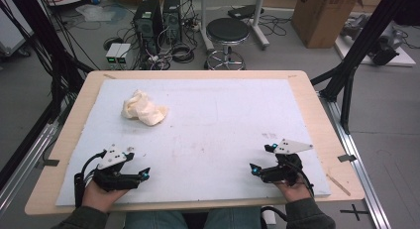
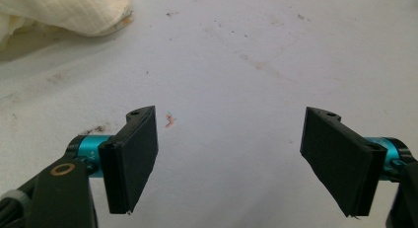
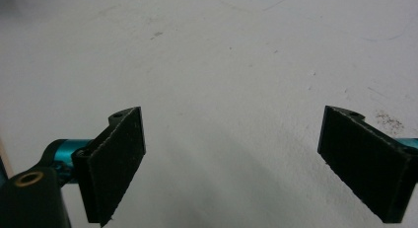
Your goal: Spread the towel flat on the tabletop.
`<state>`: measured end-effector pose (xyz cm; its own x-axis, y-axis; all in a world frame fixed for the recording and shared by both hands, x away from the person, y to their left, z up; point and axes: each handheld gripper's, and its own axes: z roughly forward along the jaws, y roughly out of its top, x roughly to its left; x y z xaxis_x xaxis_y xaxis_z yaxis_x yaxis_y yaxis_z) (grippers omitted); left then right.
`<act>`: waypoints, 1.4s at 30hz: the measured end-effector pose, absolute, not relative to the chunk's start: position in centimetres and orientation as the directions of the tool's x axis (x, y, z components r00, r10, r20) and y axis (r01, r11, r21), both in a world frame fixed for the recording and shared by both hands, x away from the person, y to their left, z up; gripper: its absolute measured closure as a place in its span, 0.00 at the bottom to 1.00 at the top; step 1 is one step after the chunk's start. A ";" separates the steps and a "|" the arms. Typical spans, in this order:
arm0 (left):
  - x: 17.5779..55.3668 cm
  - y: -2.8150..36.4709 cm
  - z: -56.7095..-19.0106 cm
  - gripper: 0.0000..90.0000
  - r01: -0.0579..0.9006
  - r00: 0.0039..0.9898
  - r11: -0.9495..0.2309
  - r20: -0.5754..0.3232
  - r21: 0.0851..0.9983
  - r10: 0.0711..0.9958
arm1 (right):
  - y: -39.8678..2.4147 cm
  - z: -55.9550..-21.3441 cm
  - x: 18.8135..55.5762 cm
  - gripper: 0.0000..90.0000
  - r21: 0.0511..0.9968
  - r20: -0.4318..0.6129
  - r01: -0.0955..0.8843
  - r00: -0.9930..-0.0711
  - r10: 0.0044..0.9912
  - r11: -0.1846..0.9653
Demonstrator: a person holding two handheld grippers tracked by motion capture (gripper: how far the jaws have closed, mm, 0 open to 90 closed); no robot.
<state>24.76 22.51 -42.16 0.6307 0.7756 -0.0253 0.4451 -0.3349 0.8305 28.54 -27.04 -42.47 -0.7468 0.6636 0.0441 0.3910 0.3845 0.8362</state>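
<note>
Nothing has been done to the cloth (image 1: 143, 107) yet, as far as the pictures show. It lies crumpled in a loose cream heap on the white board (image 1: 208, 135) that covers the table (image 1: 317, 115), untouched and with no fold or spread put into it. Judging by how things lie, whatever is to be done with it, picking it up, flattening or folding it, is all still ahead.

The left claw (image 1: 145, 174) rests near the person's edge of the board, well short of the cloth and on the same side of the table as it. In the left gripper view the jaws stand spread wide with only bare, speckled board between them; the cloth (image 2: 64, 13) shows beyond them at the upper left corner, apart from both pads.

The right claw (image 1: 253, 168) sits well apart from the cloth, across the board from it and also near the person's edge. In the right gripper view its jaws are spread wide too, with bare white board between them and nothing pinched or touched.

The left claw is the nearer one to the cloth, so I would expect the first reach to come from there.
</note>
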 end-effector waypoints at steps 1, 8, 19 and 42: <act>24.9 22.5 -42.2 0.25 0.446 0.631 -0.336 -0.026 0.829 0.775 | -27.1 -42.5 28.5 0.11 0.835 0.046 0.395 -0.743 0.667 0.383; 25.1 22.3 -42.2 0.25 0.446 0.637 -0.341 -0.026 0.828 0.770 | -27.4 -42.6 28.7 0.11 0.837 0.058 0.400 -0.743 0.667 0.373; 24.8 22.4 -42.2 0.25 0.444 0.638 -0.333 -0.032 0.832 0.770 | -27.3 -42.6 28.6 0.11 0.837 0.056 0.398 -0.745 0.665 0.375; 24.1 22.6 -41.8 0.25 0.431 0.640 -0.323 -0.032 0.843 0.768 | -27.0 -42.4 28.5 0.11 0.834 0.041 0.388 -0.754 0.656 0.393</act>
